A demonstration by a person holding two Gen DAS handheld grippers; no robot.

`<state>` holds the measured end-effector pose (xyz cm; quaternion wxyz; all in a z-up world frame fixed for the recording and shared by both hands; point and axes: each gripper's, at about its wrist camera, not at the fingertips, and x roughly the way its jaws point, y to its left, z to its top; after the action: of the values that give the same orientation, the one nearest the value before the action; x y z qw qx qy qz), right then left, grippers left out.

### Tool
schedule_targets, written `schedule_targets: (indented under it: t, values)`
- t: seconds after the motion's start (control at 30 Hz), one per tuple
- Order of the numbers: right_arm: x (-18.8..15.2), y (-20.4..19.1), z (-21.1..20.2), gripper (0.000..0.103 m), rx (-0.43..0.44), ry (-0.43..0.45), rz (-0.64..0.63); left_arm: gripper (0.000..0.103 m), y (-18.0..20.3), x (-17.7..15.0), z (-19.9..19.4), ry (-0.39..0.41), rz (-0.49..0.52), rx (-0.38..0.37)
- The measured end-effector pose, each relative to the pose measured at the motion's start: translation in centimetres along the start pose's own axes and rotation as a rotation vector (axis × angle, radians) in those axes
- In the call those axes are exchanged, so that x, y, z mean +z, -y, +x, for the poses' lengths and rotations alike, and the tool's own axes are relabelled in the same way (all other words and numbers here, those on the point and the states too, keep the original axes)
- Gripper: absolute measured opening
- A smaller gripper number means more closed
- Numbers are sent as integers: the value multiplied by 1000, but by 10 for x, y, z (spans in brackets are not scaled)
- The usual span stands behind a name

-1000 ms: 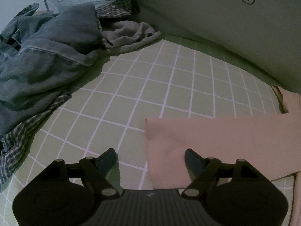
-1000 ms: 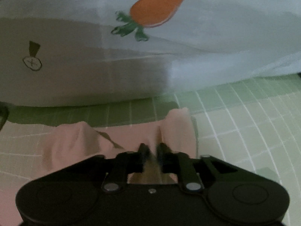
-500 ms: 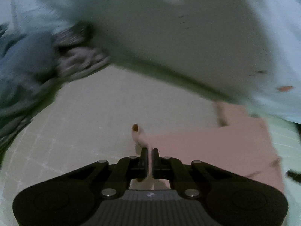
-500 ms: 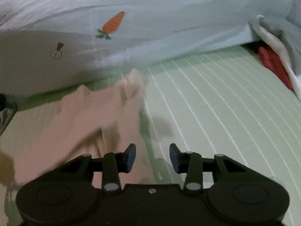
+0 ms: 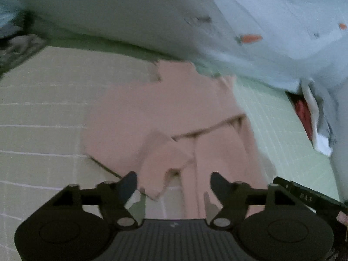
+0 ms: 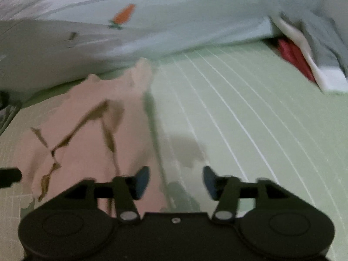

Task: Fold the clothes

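A pink garment lies folded over on the green grid mat. In the left wrist view its near corner hangs loose between the fingers of my left gripper, which is open and holds nothing. In the right wrist view the same pink garment lies rumpled to the left, and my right gripper is open and empty over the bare mat beside the garment's right edge.
A pale blue quilt with carrot prints runs along the far side, also in the left wrist view. Red and white folded items lie at the far right. Grey clothes sit far left. The right gripper's edge shows low right.
My left gripper shut on the pink garment's corner, carried it over to the right, then opened and let go. My right gripper released the garment's other end and stays open.
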<state>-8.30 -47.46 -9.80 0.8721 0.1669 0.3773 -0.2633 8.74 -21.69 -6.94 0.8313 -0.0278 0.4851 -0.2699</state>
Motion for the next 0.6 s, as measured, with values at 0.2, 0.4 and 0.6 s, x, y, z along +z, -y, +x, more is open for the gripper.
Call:
schedule_targets:
  t: [0.2,0.4,0.6]
  values:
    - [17,-58,13,103,122,39,-165,86,-29,3,3,-10,-68,155]
    - [21,-117,24,103,207,64,-312,86,-56,-3,10,-50,-127,246]
    - [13,-154,37,84,276,2,-409,86,-69,-22,6,-77,-148,236]
